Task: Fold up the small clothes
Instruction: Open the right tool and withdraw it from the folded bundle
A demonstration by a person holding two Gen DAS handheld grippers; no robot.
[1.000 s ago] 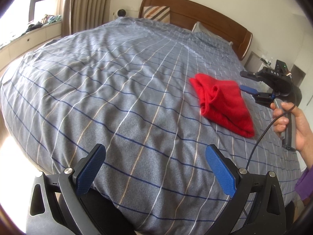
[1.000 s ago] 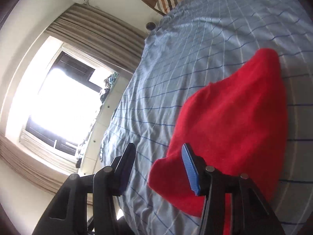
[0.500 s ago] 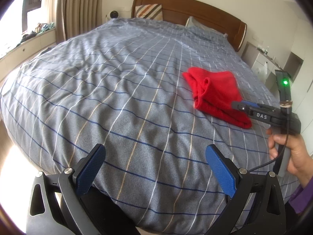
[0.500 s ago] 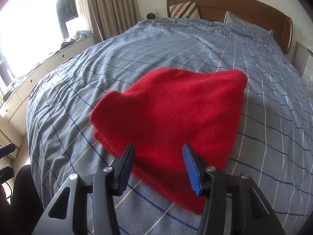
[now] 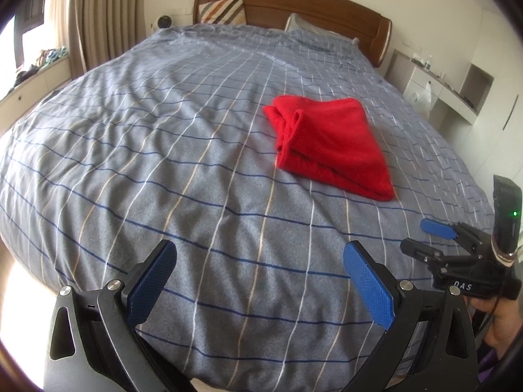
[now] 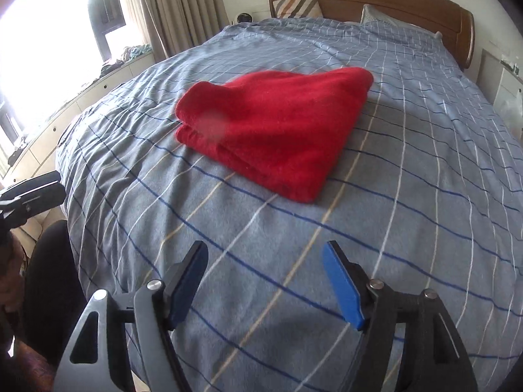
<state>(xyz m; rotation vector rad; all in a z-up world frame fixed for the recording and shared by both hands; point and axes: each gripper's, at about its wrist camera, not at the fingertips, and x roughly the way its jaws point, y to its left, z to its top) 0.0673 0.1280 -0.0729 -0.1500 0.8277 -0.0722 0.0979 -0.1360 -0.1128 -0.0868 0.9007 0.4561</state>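
Left claw and right claw, each spread wide and holding nothing, poised over the near edge of the bed, well apart from the red garment, which lies folded toward the bed's right side, apparently set down finished.

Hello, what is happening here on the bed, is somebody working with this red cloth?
A person holds two grippers over a bed with a grey checked cover. The red garment lies folded on the cover, and nothing touches it. The left gripper and the right gripper are both open, empty, and short of the garment.
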